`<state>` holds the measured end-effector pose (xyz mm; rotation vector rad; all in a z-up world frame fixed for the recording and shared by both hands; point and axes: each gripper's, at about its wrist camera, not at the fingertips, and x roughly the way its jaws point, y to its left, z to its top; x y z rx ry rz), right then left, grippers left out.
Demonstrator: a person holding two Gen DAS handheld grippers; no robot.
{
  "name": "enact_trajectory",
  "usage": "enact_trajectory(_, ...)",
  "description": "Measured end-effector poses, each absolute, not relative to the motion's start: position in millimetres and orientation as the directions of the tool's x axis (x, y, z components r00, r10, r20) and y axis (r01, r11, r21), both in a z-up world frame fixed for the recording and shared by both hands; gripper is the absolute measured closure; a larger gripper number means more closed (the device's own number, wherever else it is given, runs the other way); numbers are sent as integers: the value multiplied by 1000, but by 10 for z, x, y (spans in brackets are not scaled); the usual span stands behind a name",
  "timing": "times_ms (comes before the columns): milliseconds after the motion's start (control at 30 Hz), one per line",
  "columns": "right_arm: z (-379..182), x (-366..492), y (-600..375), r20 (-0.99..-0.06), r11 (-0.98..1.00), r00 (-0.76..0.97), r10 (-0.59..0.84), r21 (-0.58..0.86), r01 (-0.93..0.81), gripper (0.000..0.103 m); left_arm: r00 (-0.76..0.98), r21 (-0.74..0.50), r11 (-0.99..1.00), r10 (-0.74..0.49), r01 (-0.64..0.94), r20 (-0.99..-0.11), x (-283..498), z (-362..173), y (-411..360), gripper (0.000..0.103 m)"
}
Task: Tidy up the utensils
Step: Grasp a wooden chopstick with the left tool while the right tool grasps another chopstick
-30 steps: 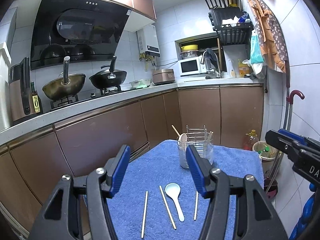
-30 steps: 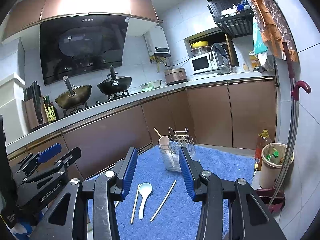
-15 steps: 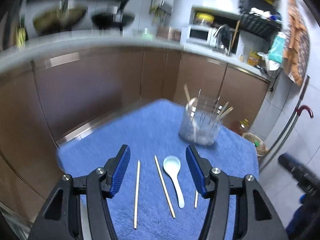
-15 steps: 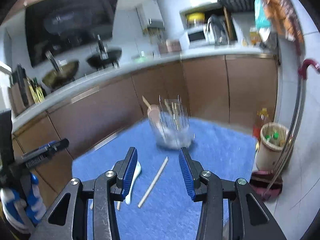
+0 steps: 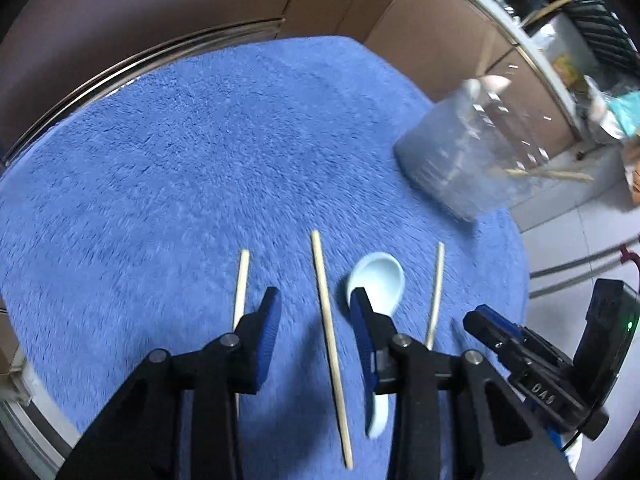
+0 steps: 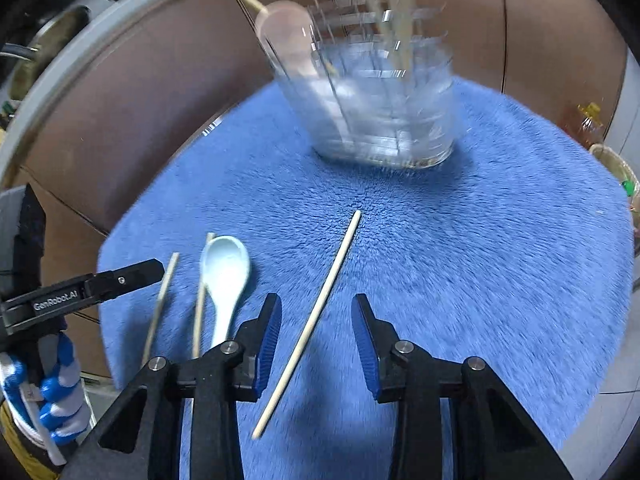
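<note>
- The step in hand appeared to be the approach for a pick-up: both tools pointed steeply down at the loose utensils on the blue towel.
- The left gripper straddled a chopstick lying between its jaws. The jaws were closing, at a moderate gap, and the pads were not yet on the stick.
- The right gripper likewise straddled the lone chopstick on the right side of the towel; its jaws were closing too, clear of the wood.
- A pale spoon lay just beside the left gripper's right finger, partly hidden by it. Two further chopsticks lay flat, one on either side of that group.
- The clear holder stood at the far side of the towel, well apart from the loose pieces, already containing a spoon and sticks, though blurred.
- In my judgement, the next move called for lowering until the pads flanked each stick, closing firmly, then carrying it to the holder.
</note>
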<state>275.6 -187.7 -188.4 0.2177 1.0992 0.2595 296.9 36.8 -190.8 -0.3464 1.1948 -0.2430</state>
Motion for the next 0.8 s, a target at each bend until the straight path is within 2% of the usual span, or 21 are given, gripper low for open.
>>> enact_trajectory(200,-2057,3066,-1784,-890,963,368,269,255,-86,73,267,-355,935,-338,-15,-902,3300,-2070,195,71)
enact_trajectory(300,-2129,3144,-1700,-916,976,340,216,195,-93,77,216,-325,946,-316,-8,-924,3399,-2178,93,80)
enact_trajectory(500,-2228,3155,-1557,-936,987,328,125,84,-139,90,233,-248,968,-236,-23,-943,3375,-2198,16,96)
enact_trajectory(667,-2229,3121,-1658,-929,981,322,182,151,-121,97,252,-273,961,-257,-32,-933,3298,-2178,44,98)
enact_trajectory(800,-2092,2967,-1775,-908,968,339,247,216,-126,97,305,-324,946,-303,-18,-903,3143,-2054,104,98)
